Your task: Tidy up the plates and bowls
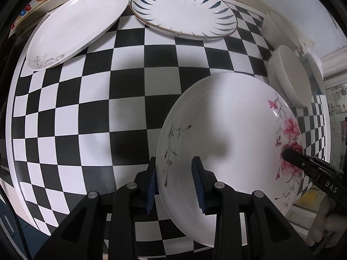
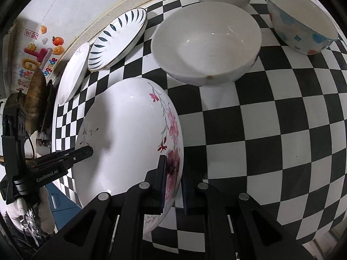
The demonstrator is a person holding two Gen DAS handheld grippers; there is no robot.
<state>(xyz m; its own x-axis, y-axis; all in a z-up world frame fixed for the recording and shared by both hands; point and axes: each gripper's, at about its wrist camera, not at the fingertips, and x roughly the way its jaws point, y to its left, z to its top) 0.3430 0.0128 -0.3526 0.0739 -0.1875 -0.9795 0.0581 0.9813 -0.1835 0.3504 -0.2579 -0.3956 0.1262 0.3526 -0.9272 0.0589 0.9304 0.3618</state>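
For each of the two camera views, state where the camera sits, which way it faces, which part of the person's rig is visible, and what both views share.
Left wrist: on the left gripper, facing down at the checkered table; its fingers grip the floral plate.
Right wrist: on the right gripper, facing down; it clamps the opposite rim beside the white bowl.
Shared: floral plate, blue-leaf plate, each other's gripper.

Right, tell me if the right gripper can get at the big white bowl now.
Probably not yet: the right gripper is shut on the floral plate, which the left gripper also grips. The white bowl lies unobstructed beyond.
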